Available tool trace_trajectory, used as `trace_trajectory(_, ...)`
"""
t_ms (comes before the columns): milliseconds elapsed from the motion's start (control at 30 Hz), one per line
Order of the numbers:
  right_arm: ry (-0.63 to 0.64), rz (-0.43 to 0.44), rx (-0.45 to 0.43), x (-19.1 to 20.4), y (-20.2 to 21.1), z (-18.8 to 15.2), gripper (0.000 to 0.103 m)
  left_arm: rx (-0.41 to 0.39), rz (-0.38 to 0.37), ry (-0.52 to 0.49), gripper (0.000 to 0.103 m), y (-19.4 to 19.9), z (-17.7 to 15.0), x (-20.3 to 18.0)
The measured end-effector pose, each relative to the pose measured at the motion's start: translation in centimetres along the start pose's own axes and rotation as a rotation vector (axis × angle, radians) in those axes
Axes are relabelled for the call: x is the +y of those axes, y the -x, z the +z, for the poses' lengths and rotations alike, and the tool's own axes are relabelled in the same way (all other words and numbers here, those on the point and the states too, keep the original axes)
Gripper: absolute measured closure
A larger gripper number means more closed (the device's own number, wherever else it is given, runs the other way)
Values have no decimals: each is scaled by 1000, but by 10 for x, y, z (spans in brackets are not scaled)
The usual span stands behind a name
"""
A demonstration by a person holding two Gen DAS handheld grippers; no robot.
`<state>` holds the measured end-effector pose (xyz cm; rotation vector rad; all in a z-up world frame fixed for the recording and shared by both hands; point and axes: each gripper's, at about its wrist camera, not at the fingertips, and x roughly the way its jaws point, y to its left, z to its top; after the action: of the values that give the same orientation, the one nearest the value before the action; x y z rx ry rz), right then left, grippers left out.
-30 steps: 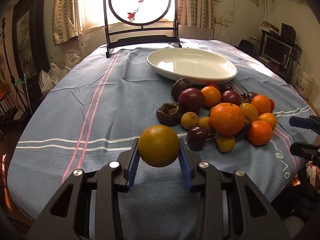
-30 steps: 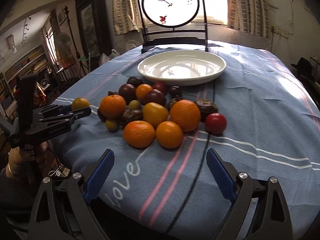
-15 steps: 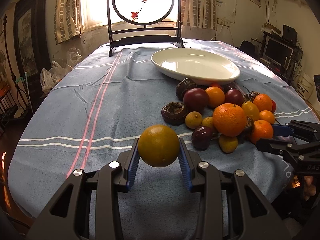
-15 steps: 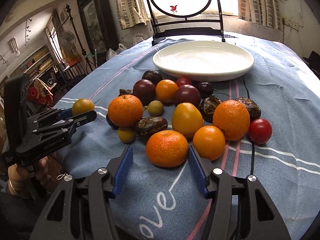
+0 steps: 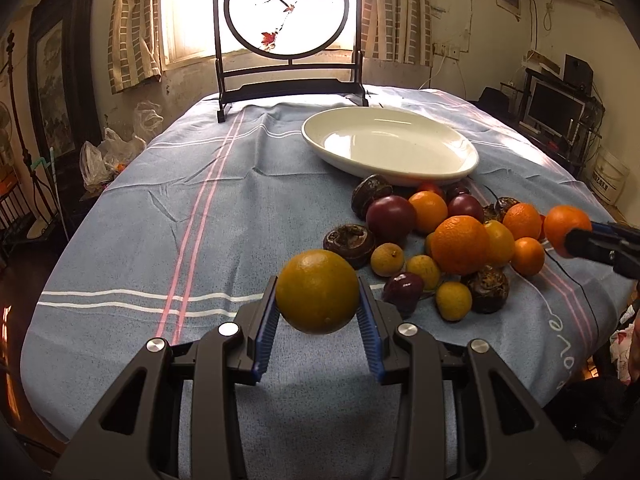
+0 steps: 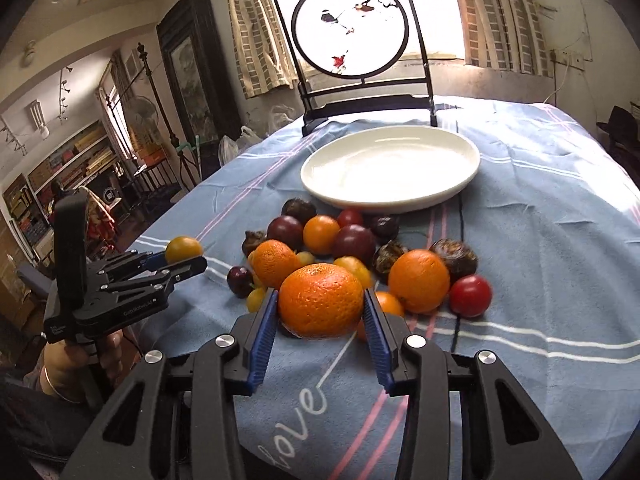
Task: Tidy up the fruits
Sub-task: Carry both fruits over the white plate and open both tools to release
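Observation:
My left gripper (image 5: 318, 294) is shut on a dull yellow-green citrus (image 5: 318, 280) and holds it above the blue tablecloth; in the right wrist view that left gripper (image 6: 182, 260) is at the left. My right gripper (image 6: 321, 306) has its jaws closing on a bright orange mandarin (image 6: 320, 298), blue pads against both its sides, lifted just off the pile. From the left wrist view, the right gripper (image 5: 576, 238) carries that mandarin (image 5: 564, 222) at the right edge. A heap of oranges, dark purple fruits and small yellow fruits (image 6: 320, 236) lies in front of an empty white plate (image 6: 390, 196).
A black-framed round screen (image 5: 286, 12) stands at the table's far edge behind the plate. The striped tablecloth (image 5: 160, 208) is bare to the left of the pile. A red tomato (image 6: 470, 295) lies at the heap's right end. A person's hand (image 6: 72, 360) grips the left tool.
My right gripper went from wide open to closed around the mandarin at the pile's near edge, then raised it. The left gripper kept its citrus and barely moved.

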<state>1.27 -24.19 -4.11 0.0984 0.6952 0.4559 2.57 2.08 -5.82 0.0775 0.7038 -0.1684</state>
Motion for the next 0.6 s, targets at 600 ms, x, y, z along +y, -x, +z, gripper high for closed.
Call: trace_trajectory(600,-111,-42,100,-78,-80,115,60,39,-142,-102,66,-74,135,-50)
